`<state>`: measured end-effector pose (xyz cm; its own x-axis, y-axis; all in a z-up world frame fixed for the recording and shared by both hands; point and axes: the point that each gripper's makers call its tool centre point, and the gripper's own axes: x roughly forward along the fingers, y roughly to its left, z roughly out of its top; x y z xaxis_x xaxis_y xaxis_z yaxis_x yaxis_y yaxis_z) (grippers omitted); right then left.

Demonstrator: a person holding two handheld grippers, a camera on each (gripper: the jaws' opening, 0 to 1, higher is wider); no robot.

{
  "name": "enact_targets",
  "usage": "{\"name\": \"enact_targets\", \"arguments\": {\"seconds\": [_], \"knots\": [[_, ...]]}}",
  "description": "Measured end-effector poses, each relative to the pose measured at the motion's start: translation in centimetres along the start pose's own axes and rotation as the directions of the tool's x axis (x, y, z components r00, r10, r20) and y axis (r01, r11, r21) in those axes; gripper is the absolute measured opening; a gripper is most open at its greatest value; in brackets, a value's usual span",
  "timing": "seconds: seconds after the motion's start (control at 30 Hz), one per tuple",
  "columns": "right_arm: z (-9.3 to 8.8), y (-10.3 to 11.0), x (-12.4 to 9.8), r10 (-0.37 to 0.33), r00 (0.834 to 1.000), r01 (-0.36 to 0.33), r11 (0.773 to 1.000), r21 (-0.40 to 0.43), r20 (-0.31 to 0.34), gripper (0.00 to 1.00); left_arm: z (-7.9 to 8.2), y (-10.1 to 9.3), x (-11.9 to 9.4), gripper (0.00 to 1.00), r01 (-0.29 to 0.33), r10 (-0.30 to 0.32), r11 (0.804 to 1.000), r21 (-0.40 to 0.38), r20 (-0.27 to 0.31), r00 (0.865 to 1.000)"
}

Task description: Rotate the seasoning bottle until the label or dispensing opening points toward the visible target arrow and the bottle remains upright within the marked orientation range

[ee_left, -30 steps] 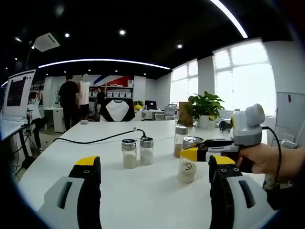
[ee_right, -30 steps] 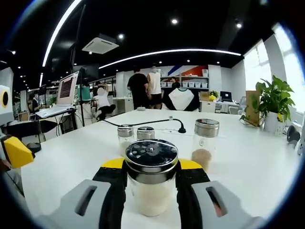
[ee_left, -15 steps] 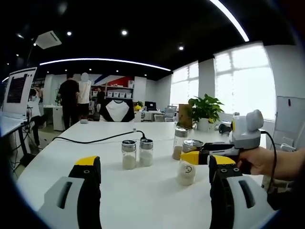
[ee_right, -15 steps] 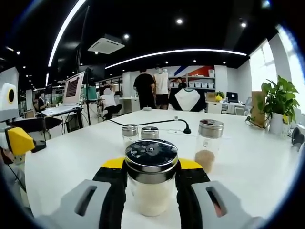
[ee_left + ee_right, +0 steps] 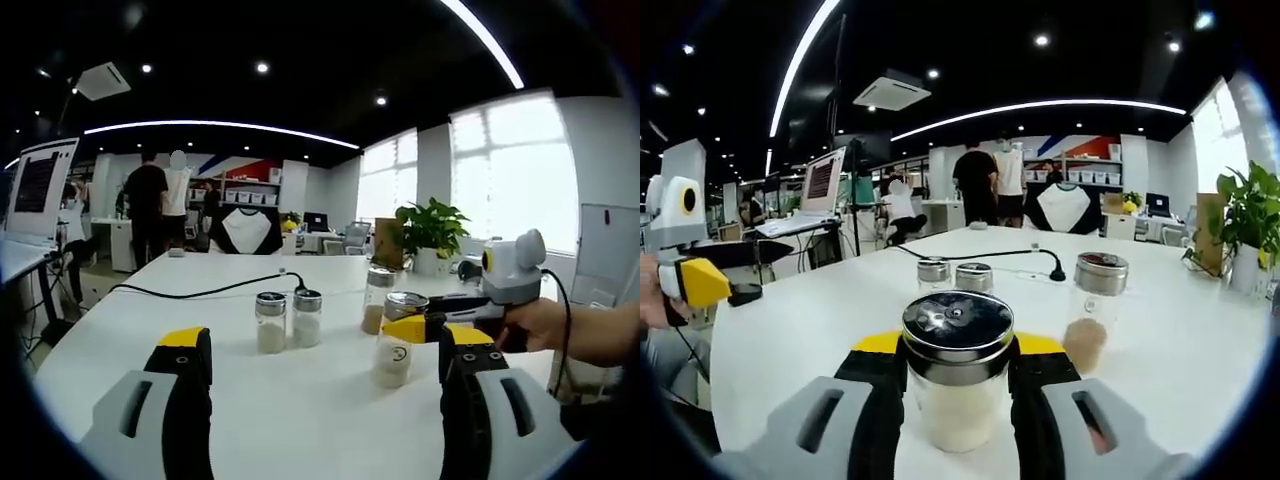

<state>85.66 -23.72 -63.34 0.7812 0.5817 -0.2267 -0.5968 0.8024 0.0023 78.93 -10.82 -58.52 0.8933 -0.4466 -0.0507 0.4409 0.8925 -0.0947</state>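
**On the white table: right gripper clamped on the seasoning bottle**

On the long white office table (image 5: 300, 400), in the left gripper view, the left gripper (image 5: 320, 370) rises from six o'clock with its yellow-tipped black jaws set wide apart and nothing between them. Toward twelve o'clock from it stand two small clear glass shakers with metal caps (image 5: 288, 320), side by side, with a black power cable (image 5: 200, 292) running across the tabletop behind them. At about two o'clock a taller glass jar with brownish powder (image 5: 376, 298) stands upright. Just in front of it the clear glass seasoning bottle with a perforated steel lid (image 5: 394, 340) is upright, gripped by the right gripper (image 5: 415, 326), which a person's hand (image 5: 535, 325) holds.

In the right gripper view that bottle sits at six o'clock, pinched between the jaws; the other gripper enters at nine o'clock.

The room is an open office: dark ceiling with a curved light strip (image 5: 220, 128), people standing at far desks, a green potted plant (image 5: 432, 228) by bright windows (image 5: 510, 165).
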Motion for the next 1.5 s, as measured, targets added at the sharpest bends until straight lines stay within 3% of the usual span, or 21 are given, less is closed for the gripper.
{"name": "enact_targets", "arguments": {"seconds": [0.13,0.77,1.3,1.5], "knots": [[-0.02,0.13,-0.03,0.010,1.000,-0.010,1.000,-0.004,0.012,0.38,0.04,-0.16,0.04,0.99,0.004,-0.004,1.000,0.002,0.001,1.000],[-0.02,0.60,-0.39,0.182,0.983,-0.181,0.983,-0.026,0.015,0.38,-0.23,-0.29,-0.06,1.00,0.012,-0.012,1.000,-0.011,-0.006,1.000],[-0.01,0.76,-0.49,0.301,0.953,-0.299,0.953,-0.052,0.026,0.39,-0.07,-0.19,-0.30,1.00,0.016,-0.016,1.000,-0.026,0.005,1.000],[0.08,0.98,-0.29,0.372,0.928,-0.370,0.927,-0.066,0.011,0.39,0.17,-0.45,-0.22,1.00,0.030,-0.029,0.999,-0.035,0.010,1.000]]}}
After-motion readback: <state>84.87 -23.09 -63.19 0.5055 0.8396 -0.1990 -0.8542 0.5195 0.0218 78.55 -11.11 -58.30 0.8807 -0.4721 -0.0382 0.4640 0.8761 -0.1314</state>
